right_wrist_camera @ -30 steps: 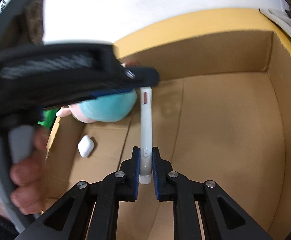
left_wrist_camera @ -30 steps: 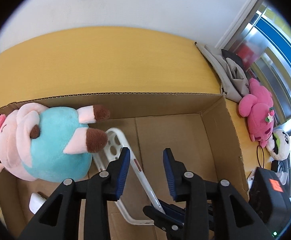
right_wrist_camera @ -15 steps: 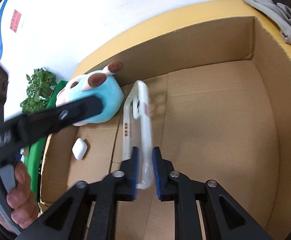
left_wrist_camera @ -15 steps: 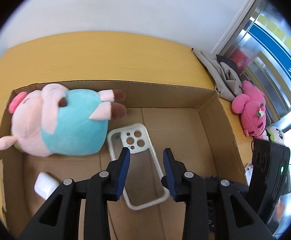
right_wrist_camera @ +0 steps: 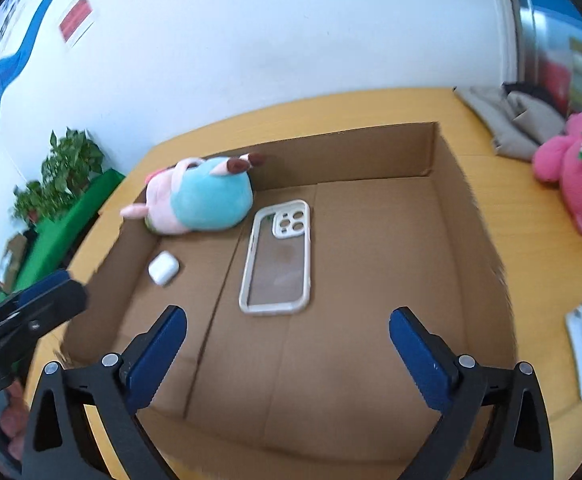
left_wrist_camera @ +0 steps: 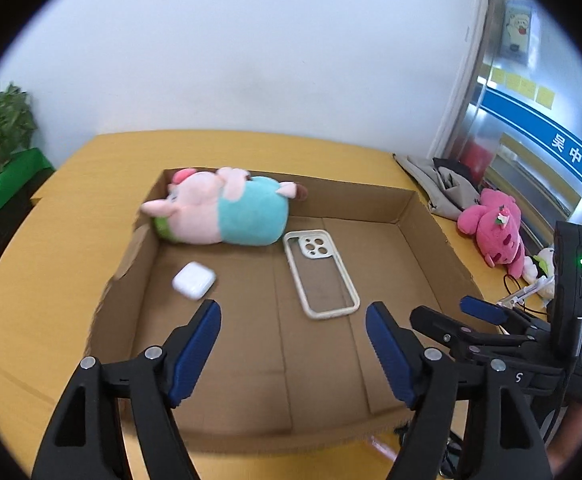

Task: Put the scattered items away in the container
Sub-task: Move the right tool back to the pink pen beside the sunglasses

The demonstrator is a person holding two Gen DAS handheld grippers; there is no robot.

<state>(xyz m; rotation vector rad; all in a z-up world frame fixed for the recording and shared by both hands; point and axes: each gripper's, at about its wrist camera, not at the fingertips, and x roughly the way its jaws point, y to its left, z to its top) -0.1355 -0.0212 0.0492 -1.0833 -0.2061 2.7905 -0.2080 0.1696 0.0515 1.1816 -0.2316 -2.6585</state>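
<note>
The left hand-held gripper (left_wrist_camera: 293, 330) stands wide open above the near edge of the cardboard box (left_wrist_camera: 423, 216), holding nothing; the right hand-held gripper (right_wrist_camera: 287, 336) is likewise spread wide and empty. Inside the box, the phone case (right_wrist_camera: 277, 258) lies flat on the floor, its camera cut-outs toward the far wall. The plush pig (left_wrist_camera: 221, 214) lies on its side in the far left corner, just beside the case's top end; its face is partly turned away and hard to read. The white earbud case (left_wrist_camera: 194, 280) rests on the box floor near the left wall, apart from both. The near wall of the box is cut off behind the gripper fingers in both views. On the yellow surface (left_wrist_camera: 91, 168) to the right, outside the box, sit a pink plush toy (right_wrist_camera: 575, 172) and grey cloth (right_wrist_camera: 507, 120); a white object at the right edge of the right wrist view is blurred, possibly paper.
</note>
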